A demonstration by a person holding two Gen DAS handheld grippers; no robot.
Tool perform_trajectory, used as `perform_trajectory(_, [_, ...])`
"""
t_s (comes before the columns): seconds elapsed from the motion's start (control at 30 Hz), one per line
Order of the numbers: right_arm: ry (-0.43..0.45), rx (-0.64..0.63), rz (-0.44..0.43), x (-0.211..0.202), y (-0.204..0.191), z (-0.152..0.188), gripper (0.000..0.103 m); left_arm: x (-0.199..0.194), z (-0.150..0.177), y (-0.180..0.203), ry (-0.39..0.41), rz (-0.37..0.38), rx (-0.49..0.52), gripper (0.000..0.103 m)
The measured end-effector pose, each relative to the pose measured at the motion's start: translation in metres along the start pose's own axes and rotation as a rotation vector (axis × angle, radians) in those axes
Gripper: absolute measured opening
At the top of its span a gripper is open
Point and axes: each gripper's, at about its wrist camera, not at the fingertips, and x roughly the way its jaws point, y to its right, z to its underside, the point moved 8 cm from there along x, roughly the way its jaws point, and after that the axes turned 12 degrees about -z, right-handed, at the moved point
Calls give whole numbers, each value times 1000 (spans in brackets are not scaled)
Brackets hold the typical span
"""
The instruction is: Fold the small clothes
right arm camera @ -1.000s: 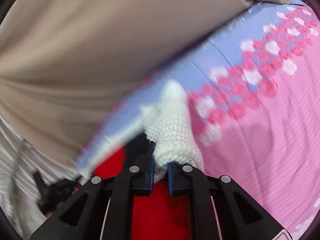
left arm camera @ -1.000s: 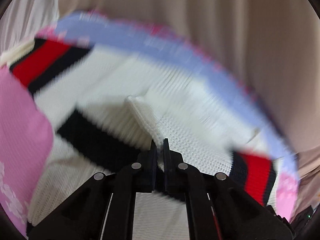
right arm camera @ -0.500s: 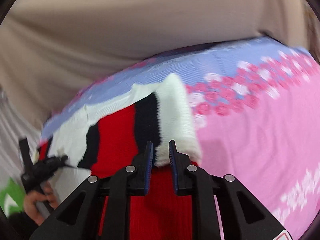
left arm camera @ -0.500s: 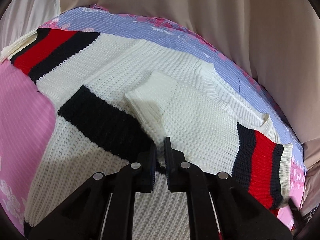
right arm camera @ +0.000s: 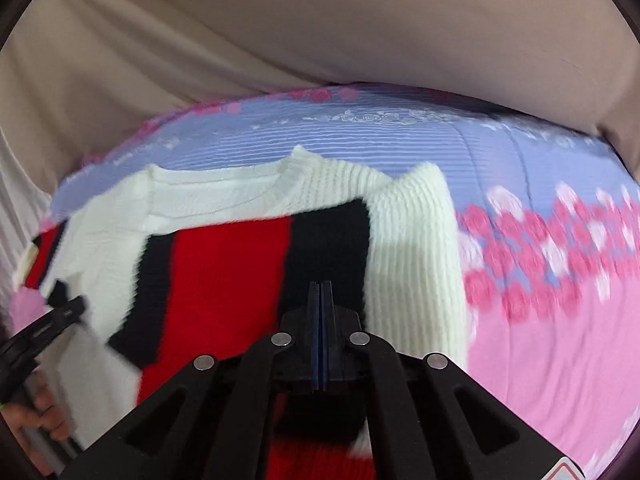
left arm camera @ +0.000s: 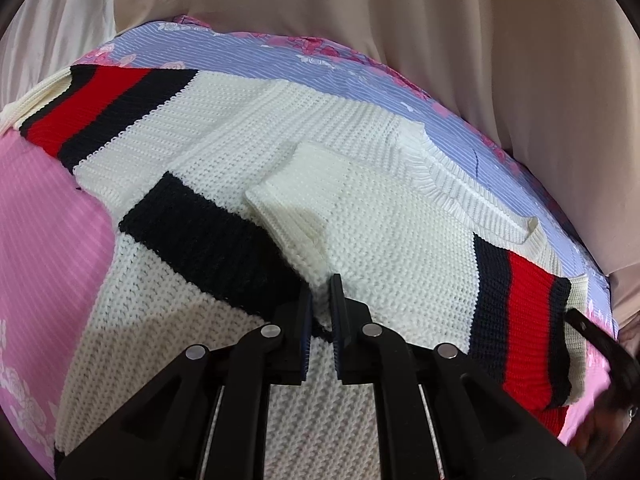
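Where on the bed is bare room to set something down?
Bare pink sheet lies right of the sweater's white cuff, and more left of its black band. A lilac strip runs between collar and curtain. The middle is crowded.

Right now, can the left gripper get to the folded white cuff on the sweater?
Probably yes. The white cuff lies on top of the sweater, straight ahead of the left gripper, with nothing covering it. But the jaws seem to pinch knit already, so they'd have to let go first.
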Motion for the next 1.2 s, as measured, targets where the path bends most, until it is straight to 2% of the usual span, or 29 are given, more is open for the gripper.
perform_trajectory(0.07, [-21,78,120,18,48,-13,0,0,1,0,5,5,9,10])
perform_trajectory(0.13, [40,279,21,9,86,-17,0,0,1,0,11,8,13,10])
perform_trajectory(0.2, [64,304,72,-10,85,-15,7,0,1,-1,3,24,-6,11])
perform_trajectory(0.27, [81,241,-6,-30,54,-5,6,-7,1,-7,-13,53,-50,18])
perform_trajectory(0.33, [54,168,-16,-36,29,18,5,-19,-4,-22,4,60,-88,23])
perform_trajectory(0.37, [-12,102,32,-22,23,35,0,-28,-10,-36,22,57,-103,25])
perform_trajectory(0.4, [-76,58,100,-8,25,51,0,-33,-15,-48,34,54,-116,28])
perform_trajectory(0.43, [-22,19,111,-15,25,54,0,-39,-22,-64,48,41,-133,35])
perform_trajectory(0.47, [-39,6,145,-19,20,54,0,-43,-30,-83,63,23,-161,45])
perform_trajectory(0.5, [-41,16,149,-26,13,51,1,-47,-42,-112,81,-6,-211,50])
perform_trajectory(0.57, [27,34,75,-48,-15,40,6,-42,-65,-172,89,-61,-337,61])
perform_trajectory(0.63, [59,4,39,-65,-40,45,9,-31,-83,-221,76,-94,-450,61])
perform_trajectory(0.73, [60,-4,-4,-82,-67,76,20,-2,-103,-287,31,-119,-628,62])
perform_trajectory(0.77, [42,4,-24,-82,-78,86,21,11,-108,-307,15,-116,-686,61])
perform_trajectory(0.83, [-7,27,-59,-80,-96,108,21,27,-112,-323,-12,-125,-731,56])
perform_trajectory(0.9, [-40,20,-66,-82,-110,124,21,32,-122,-330,22,-138,-731,48])
perform_trajectory(0.93, [-63,6,-67,-79,-119,130,23,36,-127,-329,16,-134,-715,24])
perform_trajectory(0.97, [-79,-3,-67,-78,-124,137,24,40,-130,-327,-2,-115,-705,7])
perform_trajectory(1.0, [-90,-9,-67,-76,-127,141,24,42,-133,-324,-17,-119,-701,6])
perform_trajectory(1.03, [-100,-10,-71,-74,-132,143,25,36,-137,-324,2,-138,-689,5])
perform_trajectory(1.1, [-100,-3,-75,-75,-135,148,25,9,-154,-305,99,-164,-605,5])
perform_trajectory(1.17, [-86,14,-90,-77,-137,144,26,-28,-174,-264,205,-142,-497,5])
perform_trajectory(1.2, [-77,18,-94,-80,-136,145,27,-52,-182,-226,260,-106,-416,5])
